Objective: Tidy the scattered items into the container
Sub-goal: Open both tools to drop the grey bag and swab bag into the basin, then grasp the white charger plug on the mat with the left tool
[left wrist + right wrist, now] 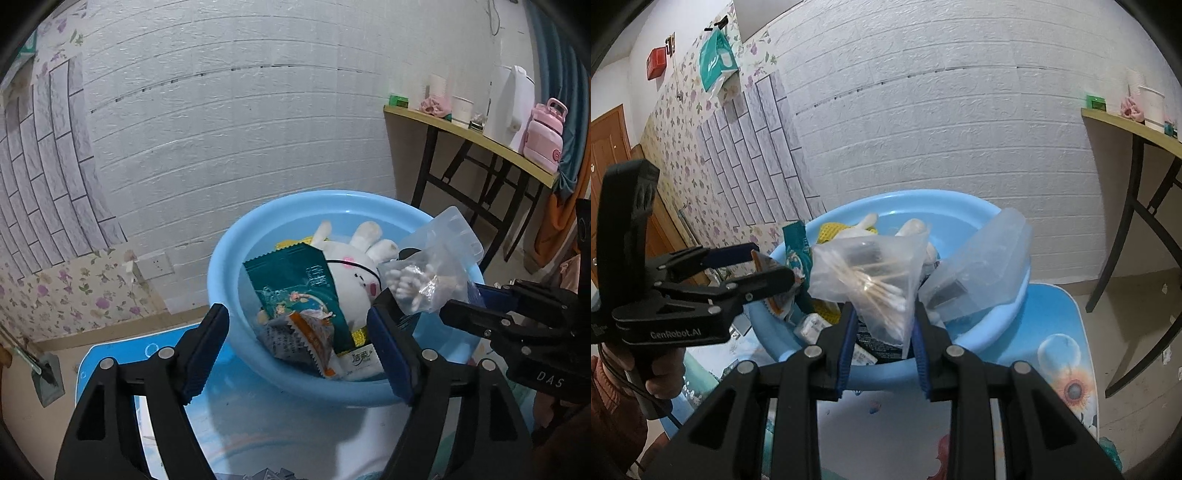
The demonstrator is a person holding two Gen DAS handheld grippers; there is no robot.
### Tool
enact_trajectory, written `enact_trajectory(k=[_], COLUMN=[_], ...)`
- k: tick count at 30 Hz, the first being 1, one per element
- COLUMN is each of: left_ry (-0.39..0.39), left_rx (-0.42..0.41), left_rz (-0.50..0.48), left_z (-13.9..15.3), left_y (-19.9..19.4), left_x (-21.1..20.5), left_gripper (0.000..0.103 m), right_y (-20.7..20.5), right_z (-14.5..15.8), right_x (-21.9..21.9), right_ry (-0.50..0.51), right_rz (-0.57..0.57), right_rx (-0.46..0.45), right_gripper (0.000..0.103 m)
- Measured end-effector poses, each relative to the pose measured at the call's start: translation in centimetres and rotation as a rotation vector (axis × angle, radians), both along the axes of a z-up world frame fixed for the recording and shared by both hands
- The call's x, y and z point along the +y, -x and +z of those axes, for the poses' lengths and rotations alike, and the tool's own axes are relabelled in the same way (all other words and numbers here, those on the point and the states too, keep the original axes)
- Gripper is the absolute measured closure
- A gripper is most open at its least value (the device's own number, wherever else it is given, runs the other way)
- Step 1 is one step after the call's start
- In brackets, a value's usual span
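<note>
Blue plastic basin (236, 258) sits straight ahead of both grippers on printed tabletop (1067, 332). Right gripper (882, 325) clamped on clear bag of cotton swabs (875, 280), bag held over basin's near rim. Left gripper (299, 350) spread wide, nothing between pads. Inside basin beyond its tips: teal packet (295, 284), white plush rabbit (354, 273), orange sachet (314, 343).

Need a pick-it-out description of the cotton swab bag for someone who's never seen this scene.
Find the light blue basin on the small table in front of the white brick-pattern wall. Over its near rim the right gripper has its jaws closed on a clear plastic bag of cotton swabs. Unlike the green packet and white plush rabbit lying inside, it is see-through, showing wooden sticks with white tips.
</note>
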State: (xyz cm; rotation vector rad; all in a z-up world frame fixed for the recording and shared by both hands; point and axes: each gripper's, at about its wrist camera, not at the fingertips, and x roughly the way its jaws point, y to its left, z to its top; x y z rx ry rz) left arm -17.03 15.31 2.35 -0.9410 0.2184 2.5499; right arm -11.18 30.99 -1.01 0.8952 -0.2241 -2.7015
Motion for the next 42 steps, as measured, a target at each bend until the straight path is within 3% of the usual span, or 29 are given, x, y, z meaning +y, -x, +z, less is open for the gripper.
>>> enact_trajectory(k=[4, 6, 11, 21, 34, 37, 39, 41, 42], left_ry=[-0.005, 0.000, 0.011, 0.016, 0.017, -0.001, -0.013, -0.015, -0.006], left_rx=[0.005, 0.010, 0.010, -0.072, -0.160, -0.169, -0.195, -0.219, -0.214], left_rz=[0.029, 0.053, 0.137, 0.281, 0.304, 0.295, 0.285, 0.280, 0.284], left_z=[0.2, 0.1, -0.4, -3.9, -7.9, -8.0, -8.3, -8.9, -9.0], left_y=[-0.6, -0.8, -1.6, -1.8, 0.9, 1.3, 1.6, 2.0, 2.0], left_x=[-1.2, -2.0, -5.0, -10.6, -12.6, -12.7, -12.7, -12.8, -12.9], left_gripper=[0.026, 0.019, 0.017, 0.014, 0.015, 0.038, 0.063, 0.076, 0.078], right_y=[-0.2, -0.4, -0.7, -0.9, -0.3, -0.2, -0.1, -0.1, -0.2], right_z=[0.1, 0.1, 0.4, 0.4, 0.3, 0.2, 0.2, 0.3, 0.4], right_x=[-0.7, -1.1, -1.8, -2.7, -3.8, -3.9, -4.0, -3.9, -4.0], right_ry=[-0.019, -0.029, -0.033, -0.066, -0.103, -0.100, -0.096, -0.083, -0.077], right_rz=[0.020, 0.025, 0.031, 0.001, -0.005, -0.003, 0.001, 0.000, -0.003], right_rx=[-0.008, -0.010, -0.004, -0.003, -0.015, -0.021, -0.026, -0.026, -0.023], right_gripper=[0.072, 0.070, 0.046, 0.042, 0.041, 0.040, 0.040, 0.040, 0.040])
